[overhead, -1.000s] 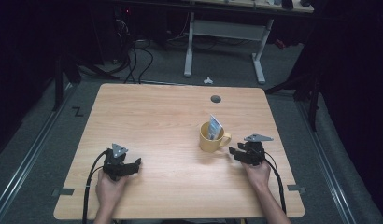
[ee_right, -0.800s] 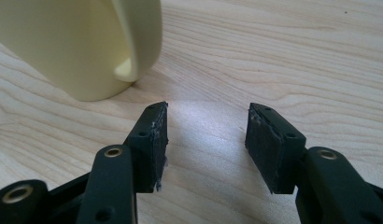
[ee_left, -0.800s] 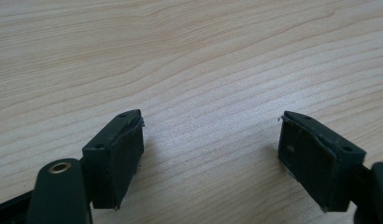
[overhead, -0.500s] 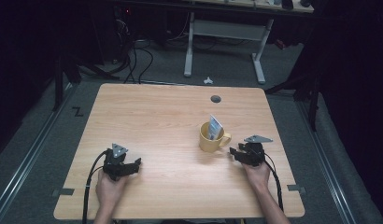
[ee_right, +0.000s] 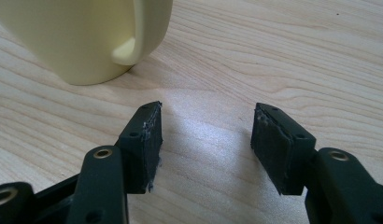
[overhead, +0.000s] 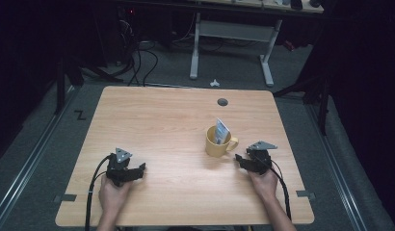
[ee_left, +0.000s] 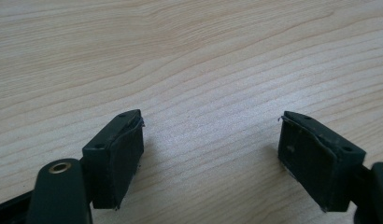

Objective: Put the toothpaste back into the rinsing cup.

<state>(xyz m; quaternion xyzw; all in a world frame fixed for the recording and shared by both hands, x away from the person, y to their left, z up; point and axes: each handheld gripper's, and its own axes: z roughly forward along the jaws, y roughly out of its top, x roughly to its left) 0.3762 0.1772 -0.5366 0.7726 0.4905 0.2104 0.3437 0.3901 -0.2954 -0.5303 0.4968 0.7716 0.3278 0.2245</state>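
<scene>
Wooden table (overhead: 186, 125), bare but for one yellow mug (overhead: 217, 141) right of centre. Mug stands upright, handle turned toward the right gripper (overhead: 243, 161), which rests just beside it; left gripper (overhead: 136, 169) lies well apart, near the left front. Both sets of jaws gape wide, holding nothing. Inside the mug: a small packet (overhead: 221, 130), standing on end and leaning, top above the rim.

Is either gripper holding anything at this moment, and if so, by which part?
Nothing is held. The left gripper and right gripper both stand open over bare table; the yellow mug stands untouched beside the right one.
</scene>
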